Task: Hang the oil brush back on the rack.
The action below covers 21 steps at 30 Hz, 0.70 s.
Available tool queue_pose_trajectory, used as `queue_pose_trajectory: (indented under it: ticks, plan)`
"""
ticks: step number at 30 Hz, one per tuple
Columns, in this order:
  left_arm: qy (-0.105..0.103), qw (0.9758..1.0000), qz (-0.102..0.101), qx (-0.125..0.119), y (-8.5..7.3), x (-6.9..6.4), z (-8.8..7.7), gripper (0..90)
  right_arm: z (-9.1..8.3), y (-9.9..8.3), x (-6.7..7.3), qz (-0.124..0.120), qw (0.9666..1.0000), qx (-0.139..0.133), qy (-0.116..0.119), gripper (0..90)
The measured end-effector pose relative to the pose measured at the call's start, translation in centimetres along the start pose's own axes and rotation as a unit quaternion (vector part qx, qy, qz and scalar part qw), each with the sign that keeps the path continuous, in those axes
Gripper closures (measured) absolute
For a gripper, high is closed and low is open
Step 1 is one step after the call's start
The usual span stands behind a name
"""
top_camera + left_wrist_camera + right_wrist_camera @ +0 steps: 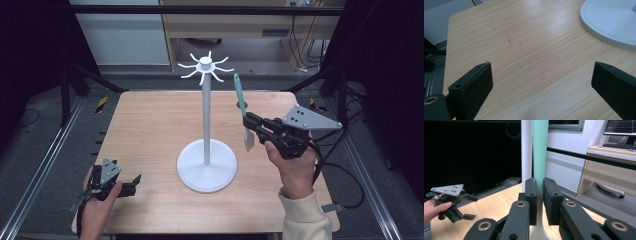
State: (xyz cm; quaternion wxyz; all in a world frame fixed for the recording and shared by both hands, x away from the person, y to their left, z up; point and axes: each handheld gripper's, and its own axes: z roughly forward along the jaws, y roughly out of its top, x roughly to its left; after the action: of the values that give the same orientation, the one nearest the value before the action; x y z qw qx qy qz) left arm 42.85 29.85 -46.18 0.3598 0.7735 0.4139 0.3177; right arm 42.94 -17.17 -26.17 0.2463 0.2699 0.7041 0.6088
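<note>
1. Item: spatula (pixel 241 98), teal handle, whitish blade at bottom. Held upright in the air, right of the stand's pole (pixel 206 120), apart from it, blade clear above the table (pixel 150 130).
2. Right gripper (pixel 248 121): jaws clenched on spatula at the low end of the handle, just above the blade. In the right gripper view the handle (pixel 540 152) rises straight between the pads (pixel 532 195), with the pole (pixel 526 147) just behind-left.
3. Left gripper (pixel 134 184): parked low near table's front-left corner, jaws spread wide, nothing between them. Left gripper view looks along bare wood twd the stand's base (pixel 609 22).
4. Hook stand (pixel 206 64): white, round base, tall pole, ring of curved hooks at top.
5. Step (judged): hang spatula on a hook. Handle top sits roughly level w/ the hooks but off to the right.
6. How to do well: keep handle vertical, grip firm; bring the top end in over a right-side hook, then lower. Whether the handle end has a hole – can't tell. Approach slow; a knock on the hooks may rock the stand.
7. Pose: right hand (pixel 295 167) raised, wrist angled left-fwd, sleeve at bottom edge. Left hand (pixel 97 205) resting low.
</note>
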Motion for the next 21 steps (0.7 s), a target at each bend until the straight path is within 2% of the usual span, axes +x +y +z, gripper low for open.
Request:
queue_pose_trajectory:
  ticks: [21]
  plan:
    - [0.000,1.0000,0.000,0.000,0.0,0.0,0.0,3.1,0.4,0.5,1.5,-0.016,0.9997,0.006,0.018,82.2]
